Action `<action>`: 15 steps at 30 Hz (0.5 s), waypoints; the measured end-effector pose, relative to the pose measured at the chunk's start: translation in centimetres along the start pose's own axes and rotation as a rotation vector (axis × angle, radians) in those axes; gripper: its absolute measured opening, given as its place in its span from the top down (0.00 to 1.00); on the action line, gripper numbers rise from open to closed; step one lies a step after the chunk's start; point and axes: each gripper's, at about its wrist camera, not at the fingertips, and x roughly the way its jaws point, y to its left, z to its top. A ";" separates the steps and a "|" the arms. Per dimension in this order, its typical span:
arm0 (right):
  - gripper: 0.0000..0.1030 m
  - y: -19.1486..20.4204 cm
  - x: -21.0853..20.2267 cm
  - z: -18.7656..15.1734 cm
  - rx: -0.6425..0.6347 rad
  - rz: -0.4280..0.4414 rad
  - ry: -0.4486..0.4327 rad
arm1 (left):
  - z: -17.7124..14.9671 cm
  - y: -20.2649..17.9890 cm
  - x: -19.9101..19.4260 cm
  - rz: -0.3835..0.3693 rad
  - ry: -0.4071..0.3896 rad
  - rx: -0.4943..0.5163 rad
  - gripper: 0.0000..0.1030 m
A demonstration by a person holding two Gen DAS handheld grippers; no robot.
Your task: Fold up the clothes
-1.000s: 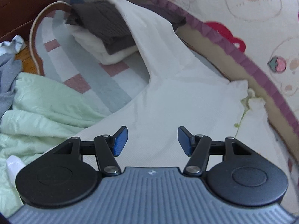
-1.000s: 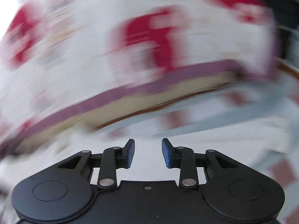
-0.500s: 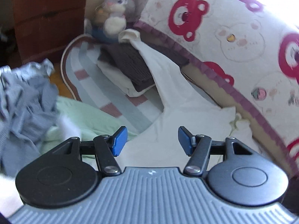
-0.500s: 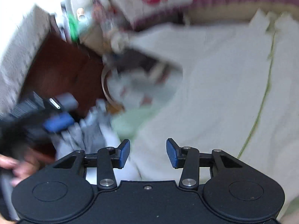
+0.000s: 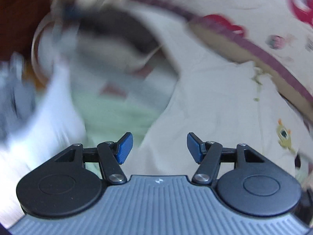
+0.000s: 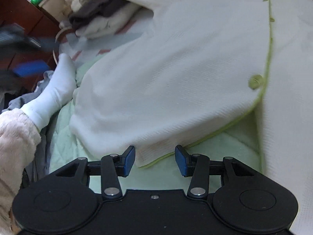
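Note:
A white knit cardigan (image 6: 176,68) with lime-green trim and a green button (image 6: 255,81) lies spread on a pale green blanket (image 6: 225,146). My right gripper (image 6: 155,160) hovers over the cardigan's lower front corner. Its jaws are opening, the trimmed hem edge lies between the fingertips, and the pads do not press on it. In the blurred left wrist view, my left gripper (image 5: 159,147) stands open over the cardigan (image 5: 215,101) near its side edge, with nothing gripped.
A person's foot in a white sock (image 6: 56,90), with a fuzzy cream cuff (image 6: 15,133), rests at the left. A stack of folded dark and cream clothes (image 6: 101,17) sits at the back. A bear-patterned quilt (image 5: 254,9) rises at the right, and wooden furniture (image 6: 23,15) stands at the far left.
The right gripper swung down from the quilt to the cardigan's lower hem, and its jaws widened. The left gripper pulled back, then shifted towards the cardigan again; its view is now blurred.

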 end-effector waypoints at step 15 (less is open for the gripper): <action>0.98 -0.5 -5.5 5.8 -0.321 0.035 -0.239 | 1.1 3.1 0.7 0.079 0.014 -0.130 0.47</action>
